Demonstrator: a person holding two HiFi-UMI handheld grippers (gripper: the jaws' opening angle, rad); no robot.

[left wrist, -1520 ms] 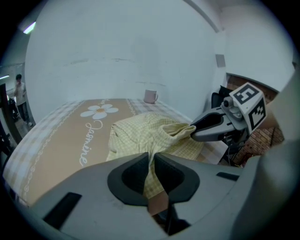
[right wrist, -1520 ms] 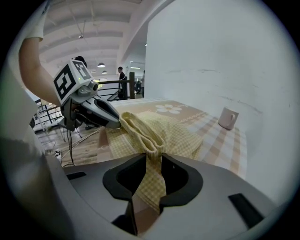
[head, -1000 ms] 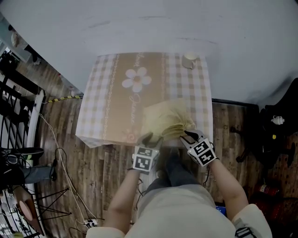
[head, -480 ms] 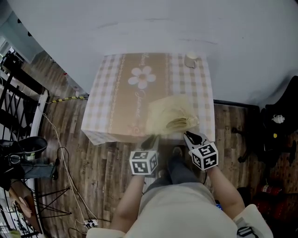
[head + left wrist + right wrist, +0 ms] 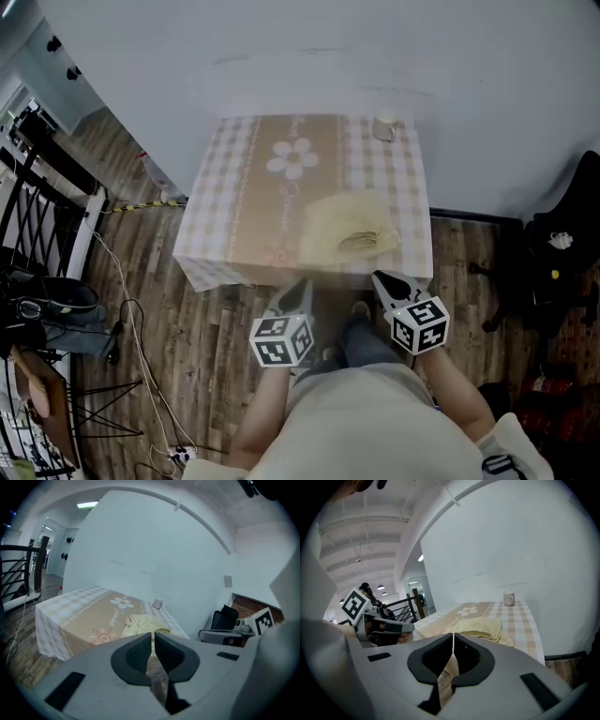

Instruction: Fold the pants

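Note:
The pale yellow pants (image 5: 349, 234) lie folded into a compact stack on the near right part of the checked table (image 5: 234, 206); they also show ahead in the left gripper view (image 5: 140, 623) and the right gripper view (image 5: 480, 626). My left gripper (image 5: 302, 286) hangs off the table's front edge, left of the stack. Its jaws are closing, almost together, with nothing between them (image 5: 153, 637). My right gripper (image 5: 380, 278) hovers off the front edge below the stack. Its jaws are also closing with nothing between them, and the tips meet (image 5: 453, 639).
A small white mug (image 5: 385, 127) stands at the table's far right corner by the wall. A black chair (image 5: 562, 244) is on the right, a black metal rack (image 5: 37, 187) on the left. Cables (image 5: 122, 309) trail over the wooden floor.
Both grippers have let go of the pants, pulled back off the table's front edge and risen. Their jaws have gone from wide to nearly together. The stack lies settled.

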